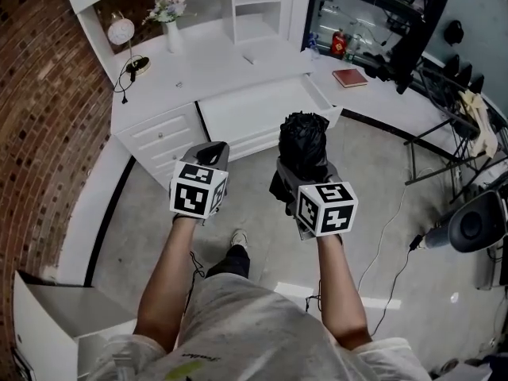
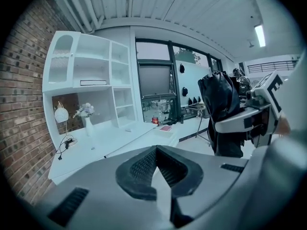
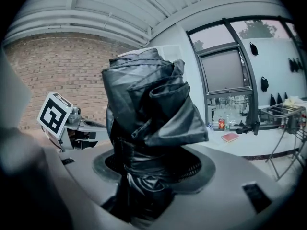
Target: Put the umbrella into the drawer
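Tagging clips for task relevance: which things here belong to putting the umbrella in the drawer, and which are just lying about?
Belongs to the job:
umbrella, clamped in the right gripper
open drawer of the white desk
left gripper, shut and empty

Just lying about:
lamp
vase of flowers
red book

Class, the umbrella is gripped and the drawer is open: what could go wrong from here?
1. The umbrella has loose folds bulging past the right gripper; they might snag on the rim of the drawer.
2. The jaws clamp soft fabric, so the umbrella could slip out before it gets there.
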### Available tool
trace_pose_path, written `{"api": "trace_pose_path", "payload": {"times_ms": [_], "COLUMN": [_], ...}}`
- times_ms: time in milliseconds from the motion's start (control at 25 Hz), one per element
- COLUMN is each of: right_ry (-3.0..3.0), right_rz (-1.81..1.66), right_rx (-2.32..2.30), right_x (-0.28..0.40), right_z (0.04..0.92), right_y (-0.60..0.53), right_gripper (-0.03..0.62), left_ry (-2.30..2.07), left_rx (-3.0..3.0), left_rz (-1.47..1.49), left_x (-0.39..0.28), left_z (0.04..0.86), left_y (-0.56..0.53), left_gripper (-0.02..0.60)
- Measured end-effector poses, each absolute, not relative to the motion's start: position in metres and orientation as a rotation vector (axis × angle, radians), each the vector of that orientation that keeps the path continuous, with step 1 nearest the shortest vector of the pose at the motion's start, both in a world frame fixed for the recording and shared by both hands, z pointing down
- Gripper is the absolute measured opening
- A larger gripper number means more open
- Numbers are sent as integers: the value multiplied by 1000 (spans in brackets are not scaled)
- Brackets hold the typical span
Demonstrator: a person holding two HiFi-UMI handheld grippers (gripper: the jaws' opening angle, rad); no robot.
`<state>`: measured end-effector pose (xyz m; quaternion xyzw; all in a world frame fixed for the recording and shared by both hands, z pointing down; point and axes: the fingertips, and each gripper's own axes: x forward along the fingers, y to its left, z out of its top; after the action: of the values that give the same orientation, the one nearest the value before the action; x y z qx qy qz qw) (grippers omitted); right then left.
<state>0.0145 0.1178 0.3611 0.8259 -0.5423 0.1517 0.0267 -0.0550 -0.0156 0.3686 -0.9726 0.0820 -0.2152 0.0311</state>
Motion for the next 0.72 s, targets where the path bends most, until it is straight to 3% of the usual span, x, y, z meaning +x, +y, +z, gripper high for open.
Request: {"api": "trace_pose_path", "payload": {"times_ms": [720], "right_ry": [-1639], "right_rz": [581], "right_rx": [2515], "right_x": [123], "right_z": [364], "right_y": [-41], "right_gripper": [256], "left_ry": [280], "left_rx": [-3014], "left_rz": [-776], "left_x": [55], "left_z": [388], "left_y": [-186], "left_gripper": [-3]}}
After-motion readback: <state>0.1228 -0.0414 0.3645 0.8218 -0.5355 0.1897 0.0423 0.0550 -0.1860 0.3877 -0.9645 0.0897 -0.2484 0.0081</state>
